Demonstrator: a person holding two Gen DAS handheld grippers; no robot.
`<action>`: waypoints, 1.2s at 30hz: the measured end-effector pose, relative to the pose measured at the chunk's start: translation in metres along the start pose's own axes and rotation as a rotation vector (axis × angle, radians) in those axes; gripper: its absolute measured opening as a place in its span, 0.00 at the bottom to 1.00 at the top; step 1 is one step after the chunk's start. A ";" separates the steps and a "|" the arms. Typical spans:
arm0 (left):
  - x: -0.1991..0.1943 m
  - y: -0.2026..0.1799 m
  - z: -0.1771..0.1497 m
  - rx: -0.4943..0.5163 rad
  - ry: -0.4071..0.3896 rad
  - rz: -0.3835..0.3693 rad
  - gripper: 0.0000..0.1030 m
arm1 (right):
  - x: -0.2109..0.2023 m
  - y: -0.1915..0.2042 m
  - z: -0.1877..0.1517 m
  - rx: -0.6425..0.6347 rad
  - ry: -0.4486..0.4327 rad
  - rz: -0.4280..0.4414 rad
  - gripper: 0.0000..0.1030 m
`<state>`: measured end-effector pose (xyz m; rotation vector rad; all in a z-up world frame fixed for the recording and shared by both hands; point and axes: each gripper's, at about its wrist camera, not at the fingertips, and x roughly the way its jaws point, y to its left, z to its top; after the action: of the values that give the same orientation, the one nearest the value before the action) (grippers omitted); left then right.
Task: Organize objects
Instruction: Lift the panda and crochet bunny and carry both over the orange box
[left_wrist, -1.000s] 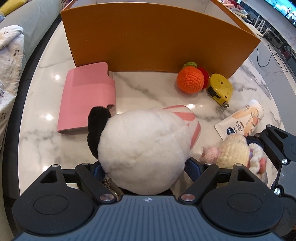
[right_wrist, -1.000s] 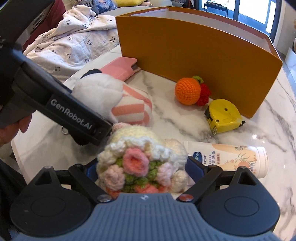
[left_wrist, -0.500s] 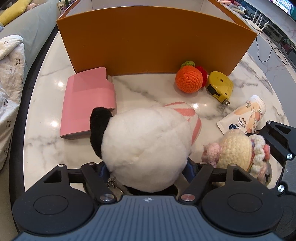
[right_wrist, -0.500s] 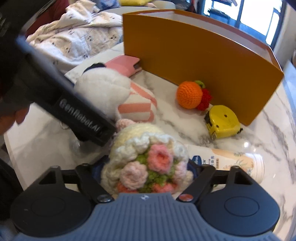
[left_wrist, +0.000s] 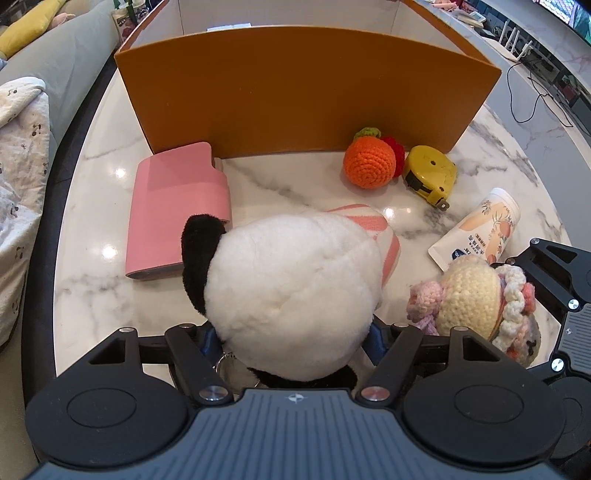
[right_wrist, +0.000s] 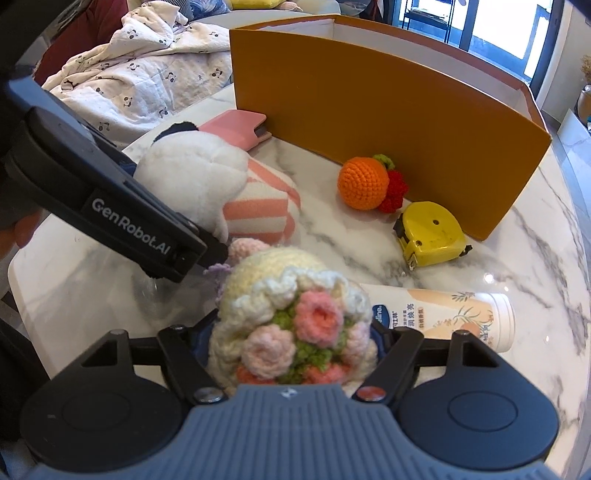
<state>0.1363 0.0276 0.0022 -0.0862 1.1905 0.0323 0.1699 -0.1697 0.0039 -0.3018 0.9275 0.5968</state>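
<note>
A white plush panda with a black ear and a pink striped body fills the left wrist view. My left gripper has its jaws closing on the plush's head, and the pads press into both sides. In the right wrist view my right gripper is shut on a crocheted flower bouquet of cream, pink and green yarn. The two toys sit side by side over the marble table. The fingertips of both grippers are hidden by the toys. An open orange box stands behind them.
A pink case lies by the box's left corner. A crocheted orange, a yellow tape measure and a white tube lie at the right. A patterned blanket lies beyond the table's left edge.
Both pairs of jaws have narrowed onto their toys: the left onto the panda, the right onto the bouquet. More of the box's inside shows in both views.
</note>
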 end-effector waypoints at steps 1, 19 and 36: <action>-0.001 0.000 0.000 0.000 -0.001 0.001 0.80 | 0.000 0.000 0.000 0.003 0.000 -0.001 0.74; -0.047 0.009 0.014 -0.042 -0.139 -0.017 0.80 | -0.035 -0.018 0.010 0.068 -0.081 -0.003 0.74; -0.095 0.009 0.055 -0.089 -0.387 -0.040 0.80 | -0.118 -0.067 0.047 0.239 -0.352 -0.050 0.75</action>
<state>0.1515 0.0432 0.1099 -0.1738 0.8005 0.0641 0.1873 -0.2419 0.1266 -0.0025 0.6403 0.4680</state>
